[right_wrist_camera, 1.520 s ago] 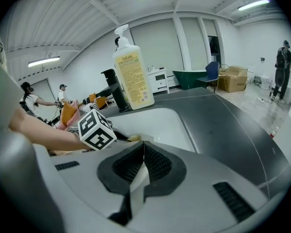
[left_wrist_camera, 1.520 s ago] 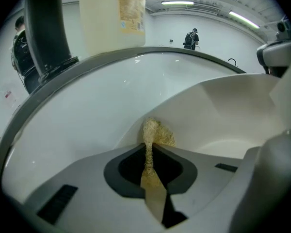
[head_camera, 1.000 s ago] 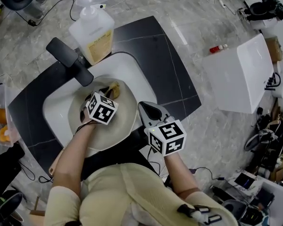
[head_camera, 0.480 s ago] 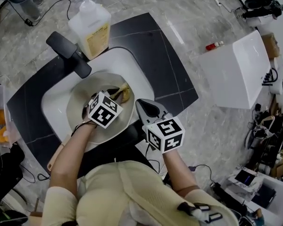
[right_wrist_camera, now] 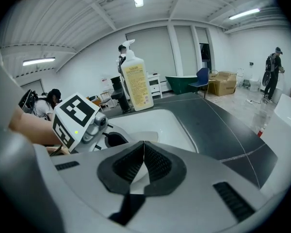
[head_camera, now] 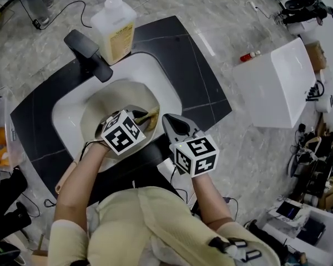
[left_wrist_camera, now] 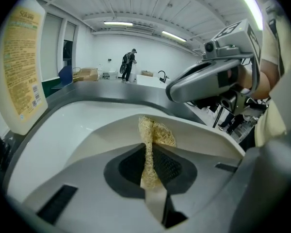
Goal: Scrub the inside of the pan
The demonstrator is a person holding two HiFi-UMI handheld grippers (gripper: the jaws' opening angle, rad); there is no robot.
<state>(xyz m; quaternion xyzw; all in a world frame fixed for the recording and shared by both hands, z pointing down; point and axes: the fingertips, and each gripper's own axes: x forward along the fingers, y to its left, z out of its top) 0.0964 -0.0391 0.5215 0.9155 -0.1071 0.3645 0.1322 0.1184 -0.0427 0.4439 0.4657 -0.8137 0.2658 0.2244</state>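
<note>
A cream pan (head_camera: 114,101) lies in the white sink (head_camera: 155,73); its wooden handle (head_camera: 65,177) points to the near left. My left gripper (head_camera: 143,118) is over the pan's right side, shut on a tan loofah scrubber (head_camera: 152,115). In the left gripper view the scrubber (left_wrist_camera: 153,132) sticks out of the left gripper (left_wrist_camera: 148,152) against the pan's wall (left_wrist_camera: 203,139). My right gripper (head_camera: 167,121) is at the pan's near right rim, shut, apparently pinching that rim. In the right gripper view the right gripper (right_wrist_camera: 144,149) shows a thin pale edge between the jaws.
A black faucet (head_camera: 89,54) and a soap bottle (head_camera: 115,29) stand behind the sink on the dark counter (head_camera: 200,82). A white box (head_camera: 277,87) and a small red bottle (head_camera: 251,55) are on the floor to the right. Cables and gear lie around.
My left gripper has dragged the scrubber from the pan's middle toward its right rim, closer to the right gripper. The right gripper has stayed at the rim.
</note>
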